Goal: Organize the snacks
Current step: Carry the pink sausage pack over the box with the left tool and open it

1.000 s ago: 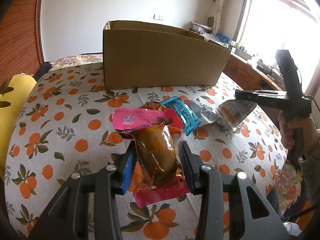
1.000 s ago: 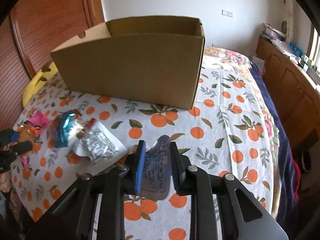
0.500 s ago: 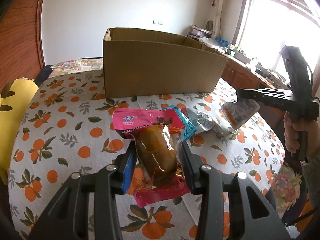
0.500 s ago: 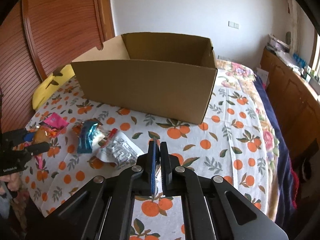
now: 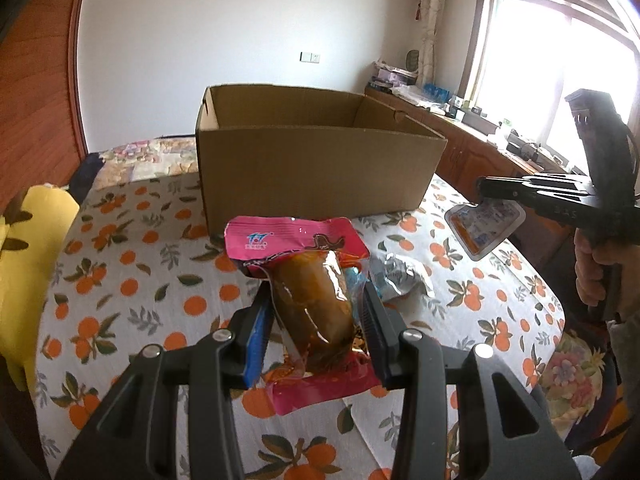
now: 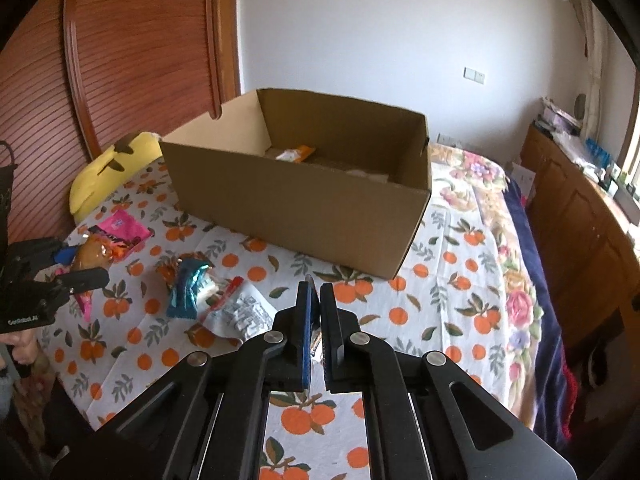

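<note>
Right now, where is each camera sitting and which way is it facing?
Left wrist: rides the left tool, looking down its fingers past the pink snack packet it grips toward the cardboard box; the right tool and its hand show at right.
Right wrist: rides the right tool, shut on a flat sachet, facing the box's corner; the left tool shows at left.
Shared: box, orange-print cloth, pink packet.

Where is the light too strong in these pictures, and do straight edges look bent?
Left wrist view: the window is blown out white, glare glints on the clear snack wrapper. Right wrist view: lighting even, the door frame bows from fisheye distortion; corners dark in both.
</note>
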Demonstrator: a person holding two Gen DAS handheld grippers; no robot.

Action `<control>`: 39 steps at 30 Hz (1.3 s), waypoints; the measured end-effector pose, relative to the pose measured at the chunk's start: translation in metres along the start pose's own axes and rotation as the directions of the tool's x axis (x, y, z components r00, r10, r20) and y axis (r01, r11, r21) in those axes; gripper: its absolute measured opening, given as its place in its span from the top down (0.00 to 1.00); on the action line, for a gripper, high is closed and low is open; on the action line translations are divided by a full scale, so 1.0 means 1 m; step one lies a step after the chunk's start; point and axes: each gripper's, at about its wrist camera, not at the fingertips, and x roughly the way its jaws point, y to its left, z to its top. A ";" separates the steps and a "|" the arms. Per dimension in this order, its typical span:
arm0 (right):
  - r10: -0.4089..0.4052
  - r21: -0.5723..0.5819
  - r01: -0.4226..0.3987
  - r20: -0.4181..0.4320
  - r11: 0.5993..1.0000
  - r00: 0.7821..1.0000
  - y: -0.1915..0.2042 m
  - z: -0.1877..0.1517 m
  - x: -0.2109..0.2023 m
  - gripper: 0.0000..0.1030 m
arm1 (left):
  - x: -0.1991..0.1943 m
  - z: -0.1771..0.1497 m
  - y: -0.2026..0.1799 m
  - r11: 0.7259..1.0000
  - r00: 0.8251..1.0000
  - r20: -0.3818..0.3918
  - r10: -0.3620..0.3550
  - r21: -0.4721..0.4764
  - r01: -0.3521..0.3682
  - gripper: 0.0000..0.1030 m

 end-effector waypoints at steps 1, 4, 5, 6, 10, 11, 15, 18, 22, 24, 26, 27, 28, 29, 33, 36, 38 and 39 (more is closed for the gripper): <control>-0.001 -0.002 0.001 0.004 1.000 1.000 0.000 0.002 -0.002 0.98 | -0.001 0.001 0.000 1.000 1.000 0.003 0.001 0.002 -0.001 0.60; 0.000 -0.006 0.000 0.011 1.000 1.000 0.000 0.005 -0.006 0.98 | -0.003 0.007 -0.001 1.000 1.000 0.011 0.002 0.008 -0.002 0.60; 0.000 -0.008 0.000 0.013 1.000 1.000 0.001 0.006 -0.007 0.98 | -0.004 0.008 -0.002 1.000 1.000 0.014 0.003 0.012 -0.003 0.60; -0.001 -0.011 0.001 0.013 1.000 1.000 0.001 0.006 -0.008 0.98 | -0.005 0.010 -0.002 1.000 1.000 0.017 0.001 0.014 -0.001 0.60; -0.008 -0.020 0.008 0.017 1.000 1.000 0.003 0.010 -0.012 0.98 | -0.006 0.015 -0.003 1.000 1.000 0.024 -0.013 0.013 0.013 0.60; -0.010 -0.019 0.011 0.022 1.000 1.000 0.003 0.011 -0.015 0.98 | -0.006 0.018 -0.003 1.000 1.000 0.024 -0.017 0.017 0.017 0.60; -0.018 -0.019 0.019 0.048 1.000 0.999 0.003 0.017 -0.027 0.98 | -0.012 0.029 -0.008 0.999 0.999 0.045 -0.017 0.043 0.015 0.60; -0.020 -0.019 0.021 0.066 1.000 0.998 0.003 0.022 -0.036 0.98 | -0.019 0.039 -0.010 0.999 0.997 0.069 -0.018 0.049 0.014 0.60; -0.025 -0.026 0.027 0.085 0.999 0.996 0.006 0.029 -0.047 0.98 | -0.028 0.048 -0.011 0.999 0.996 0.088 -0.019 0.042 0.015 0.60; -0.026 -0.027 0.029 0.089 0.999 0.996 0.008 0.030 -0.052 0.98 | -0.034 0.052 -0.014 0.999 0.995 0.093 -0.025 0.041 0.021 0.60; -0.030 -0.036 0.033 0.095 0.999 0.995 0.011 0.033 -0.058 0.98 | -0.040 0.057 -0.018 0.998 0.995 0.099 -0.022 0.053 0.017 0.60; -0.033 -0.042 0.037 0.101 0.998 0.994 0.012 0.034 -0.062 0.98 | -0.043 0.060 -0.020 0.998 0.994 0.104 -0.020 0.061 0.013 0.60; -0.035 -0.045 0.040 0.107 0.998 0.994 0.012 0.036 -0.066 0.98 | -0.046 0.063 -0.022 0.998 0.994 0.108 -0.016 0.067 0.009 0.60; -0.037 -0.046 0.043 0.113 0.998 0.993 0.012 0.038 -0.069 0.98 | -0.049 0.066 -0.023 0.997 0.993 0.114 -0.014 0.073 0.006 0.60; -0.041 -0.052 0.049 0.145 0.997 0.989 0.011 0.048 -0.082 0.98 | -0.055 0.078 -0.026 0.996 0.992 0.129 -0.010 0.092 -0.002 0.60; -0.038 -0.064 0.049 0.167 0.997 0.985 0.012 0.059 -0.087 0.98 | -0.052 0.087 -0.027 0.994 0.991 0.133 -0.002 0.105 -0.012 0.60; -0.032 -0.074 0.046 0.179 0.996 0.983 0.014 0.067 -0.086 0.98 | -0.048 0.093 -0.027 0.994 0.991 0.134 0.000 0.112 -0.015 0.60; -0.030 -0.079 0.045 0.183 0.996 0.983 0.014 0.070 -0.084 0.98 | -0.045 0.097 -0.026 0.993 0.991 0.135 0.001 0.115 -0.017 0.60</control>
